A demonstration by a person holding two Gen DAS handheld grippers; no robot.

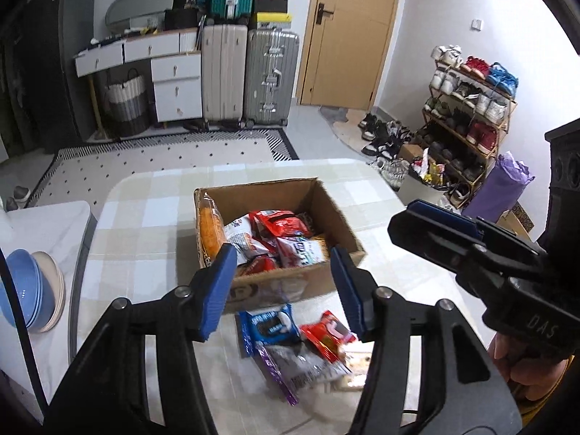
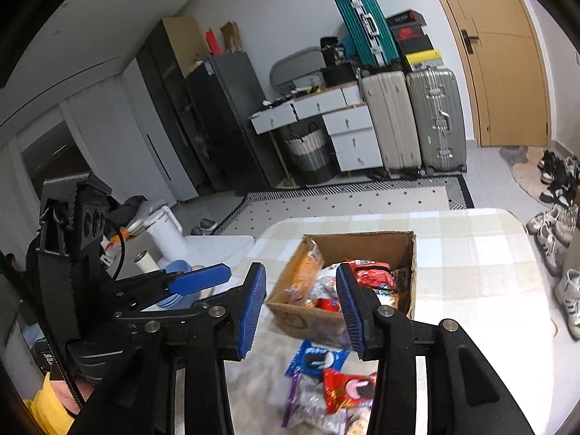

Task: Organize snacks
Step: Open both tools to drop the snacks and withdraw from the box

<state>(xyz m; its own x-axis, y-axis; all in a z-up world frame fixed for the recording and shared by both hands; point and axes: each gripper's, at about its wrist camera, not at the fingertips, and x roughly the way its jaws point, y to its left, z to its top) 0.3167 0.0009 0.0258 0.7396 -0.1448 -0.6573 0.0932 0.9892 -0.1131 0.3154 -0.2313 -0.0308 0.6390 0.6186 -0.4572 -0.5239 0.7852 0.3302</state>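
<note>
I have both tongs hanging above the tabletop [image 1: 145, 195] with nothing in either; the left tongs [image 1: 282, 286] stand partly open, pads apart and bare, and the right tongs [image 2: 301, 304] likewise, about as wide, empty between the blue pads; I judge they sit that way because each is free for its next pick. The box [image 1: 337, 217] lies at the middle of the checked tabletop, open-topped so packets can simply be dropped in; it already holds a heap of snacks, with an orange packet [image 1: 210, 232] stood on edge against its wall at 9 o'clock, probably to save room, and red packets [image 1: 286, 223] piled toward the centre. Loose snacks still wait on the tabletop at 6 o'clock from the box, just beside its near wall: a blue pack [image 1: 270, 324], a red pack [image 1: 326, 337] at its 3 o'clock, and a purple-edged bag [image 1: 290, 366] below them; so the job looks part done to me. Writing: the blue and red packs show a dark sandwich biscuit, Oreo-like, though I cannot read the name through the blur; the right tongs' body, seen from the left wrist, carries raised letters "DAS"; print on the box front is cut off and unreadable; bowls [image 1: 25, 286] are stacked on a side surface at 9 o'clock, well apart.
</note>
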